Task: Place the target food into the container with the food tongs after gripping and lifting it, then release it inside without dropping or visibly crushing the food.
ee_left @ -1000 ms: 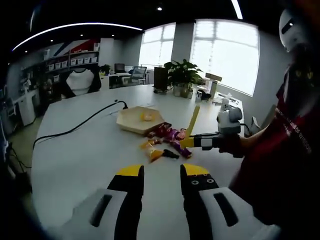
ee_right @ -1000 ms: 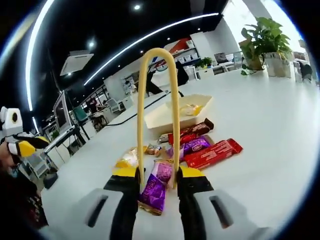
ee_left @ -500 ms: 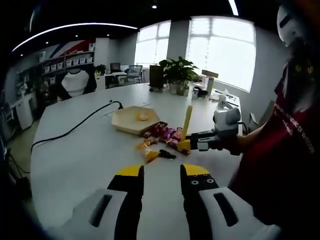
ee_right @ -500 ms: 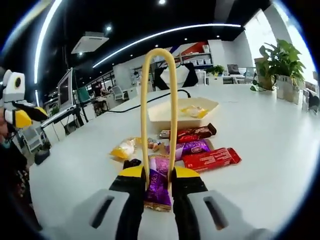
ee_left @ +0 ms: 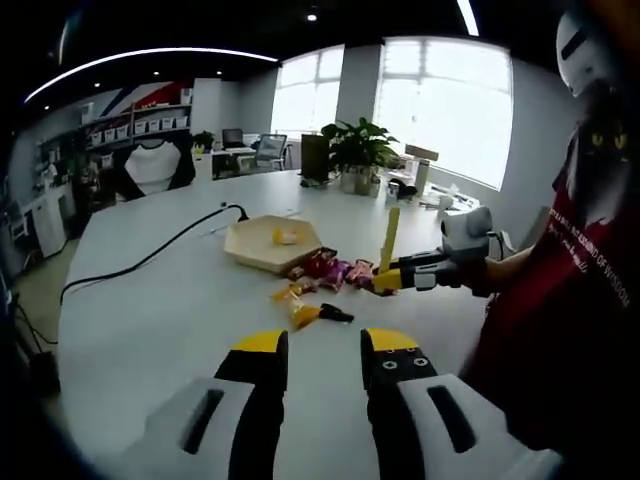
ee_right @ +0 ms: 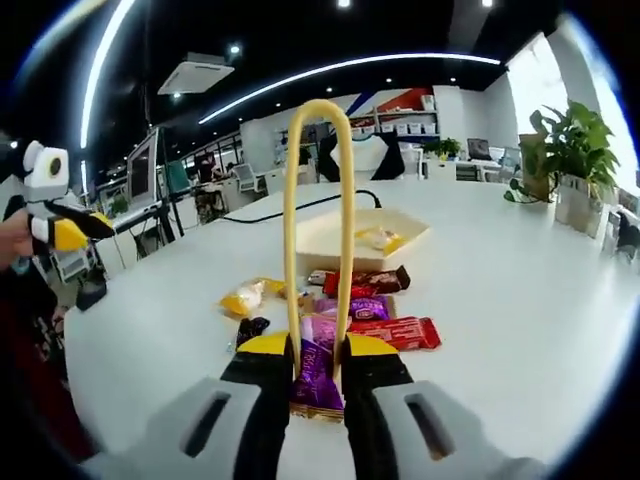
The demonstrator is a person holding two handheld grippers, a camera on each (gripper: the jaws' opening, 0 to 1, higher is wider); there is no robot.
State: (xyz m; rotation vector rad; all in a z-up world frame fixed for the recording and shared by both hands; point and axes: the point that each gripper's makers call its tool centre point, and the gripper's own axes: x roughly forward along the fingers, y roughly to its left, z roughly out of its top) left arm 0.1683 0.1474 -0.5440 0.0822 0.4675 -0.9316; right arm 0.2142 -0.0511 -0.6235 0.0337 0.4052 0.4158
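- Right tool (ee_right: 315,352) is squeezing yellow tongs (ee_right: 318,215) on purple packet (ee_right: 318,375); left tool (ee_left: 325,345) is waiting, narrowly parted, holding nothing.
- Next: carrying it to far tray (ee_right: 330,240) gently.

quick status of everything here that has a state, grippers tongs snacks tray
right gripper: shut on the tongs
tongs: squeezed on the purple snack pack
purple snack pack: pinched between the tong tips
left gripper: open, holding nothing
tray: holds one yellow snack
other snacks: loose on the table

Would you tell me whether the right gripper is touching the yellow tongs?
Touching: the right gripper view shows the right gripper with jaws pressed against both arms of the yellow tongs.
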